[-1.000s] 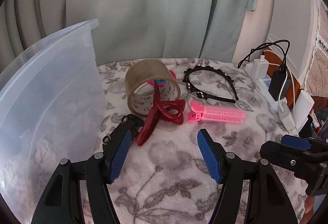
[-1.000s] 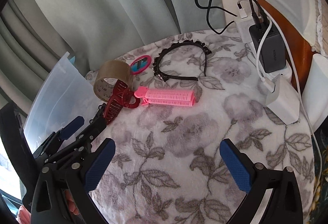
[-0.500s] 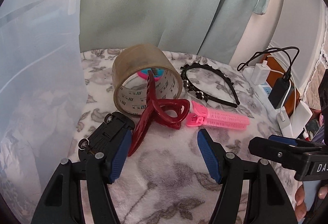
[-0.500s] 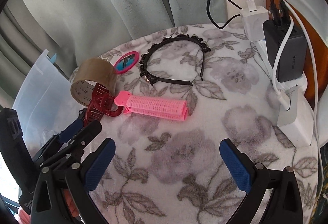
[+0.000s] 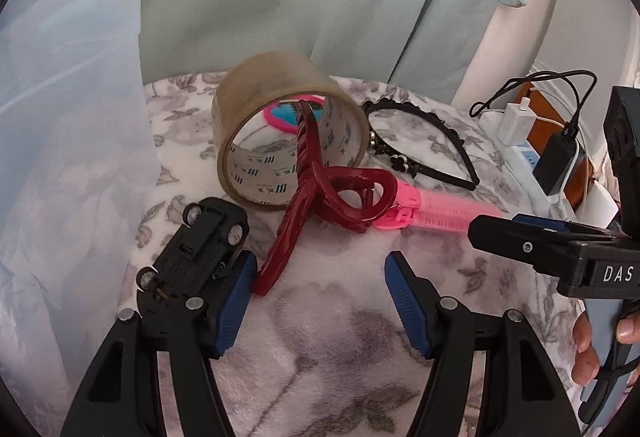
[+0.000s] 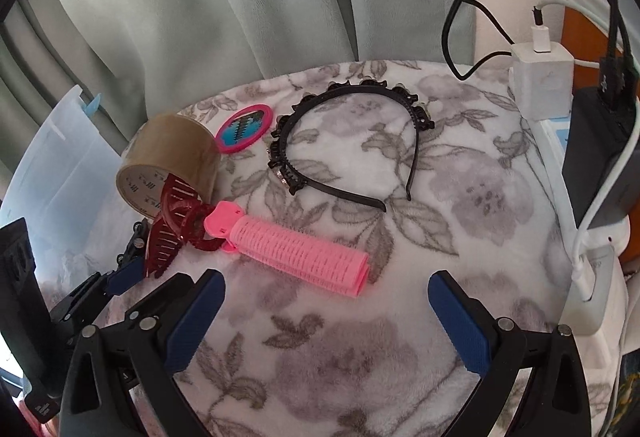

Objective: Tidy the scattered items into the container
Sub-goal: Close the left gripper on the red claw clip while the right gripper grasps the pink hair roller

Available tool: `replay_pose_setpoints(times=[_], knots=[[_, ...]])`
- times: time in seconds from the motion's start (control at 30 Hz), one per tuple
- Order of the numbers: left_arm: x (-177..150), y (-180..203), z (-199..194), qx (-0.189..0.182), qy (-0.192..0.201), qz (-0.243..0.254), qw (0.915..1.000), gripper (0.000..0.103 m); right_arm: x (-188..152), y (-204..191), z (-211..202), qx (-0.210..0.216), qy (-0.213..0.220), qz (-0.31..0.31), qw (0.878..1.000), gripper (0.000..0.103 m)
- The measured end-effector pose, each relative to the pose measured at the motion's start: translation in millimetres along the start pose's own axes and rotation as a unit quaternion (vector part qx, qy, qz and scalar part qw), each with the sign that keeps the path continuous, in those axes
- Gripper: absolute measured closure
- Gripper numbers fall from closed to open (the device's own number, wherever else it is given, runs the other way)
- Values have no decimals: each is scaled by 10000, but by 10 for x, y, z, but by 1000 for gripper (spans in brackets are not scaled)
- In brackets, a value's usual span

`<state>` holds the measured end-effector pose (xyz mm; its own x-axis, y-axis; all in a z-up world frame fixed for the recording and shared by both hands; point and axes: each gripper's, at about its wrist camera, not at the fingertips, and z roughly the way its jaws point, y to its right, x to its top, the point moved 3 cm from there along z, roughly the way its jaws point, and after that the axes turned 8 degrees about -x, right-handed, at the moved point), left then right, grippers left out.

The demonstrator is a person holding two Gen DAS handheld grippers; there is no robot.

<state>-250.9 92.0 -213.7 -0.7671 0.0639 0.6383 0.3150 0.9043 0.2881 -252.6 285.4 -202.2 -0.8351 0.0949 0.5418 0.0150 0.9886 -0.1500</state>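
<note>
The clear bin (image 5: 68,141) stands at far left. Beside it lies a black toy car (image 5: 192,249), touching the left claw (image 5: 320,301), which is spread and holds nothing. Next come the tape roll (image 5: 280,141), red hair claw (image 5: 316,205), pink roller (image 6: 296,253) and headband (image 6: 352,141). The right claw (image 6: 324,317) is spread wide before the roller, also holding nothing.

Claw clip (image 5: 316,197) leans on tape roll (image 5: 280,133), roller (image 6: 296,253) beside, headband (image 6: 352,141) behind.
</note>
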Motion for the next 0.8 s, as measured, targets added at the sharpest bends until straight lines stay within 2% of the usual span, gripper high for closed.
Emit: replay_pose_setpoints(times=[0.1,0.23,0.3,0.43,0.5,0.57,0.8], knots=[[13,-6,28,21,-12,29,10000,38,19,-2,52,54,22,-86,9999,8],[37,-32,53,101,-29,-33,9999,48,49,-14,108,7,64,-186,9998,16],[54,-59,62,112,-10,-118,9999,52,66,-19,112,32,111,-220,9997,25],[71,-97,76,145,12,-236,9996,61,61,-48,110,137,180,-295,9993,32],[77,-112,84,191,12,-285,9994,65,49,-71,97,213,210,-327,9990,42],[84,-131,90,235,10,-347,9991,72,35,-100,83,226,214,-372,9988,43],[92,-167,104,266,-1,-503,9984,78,-105,-112,-23,197,170,-363,9990,64]])
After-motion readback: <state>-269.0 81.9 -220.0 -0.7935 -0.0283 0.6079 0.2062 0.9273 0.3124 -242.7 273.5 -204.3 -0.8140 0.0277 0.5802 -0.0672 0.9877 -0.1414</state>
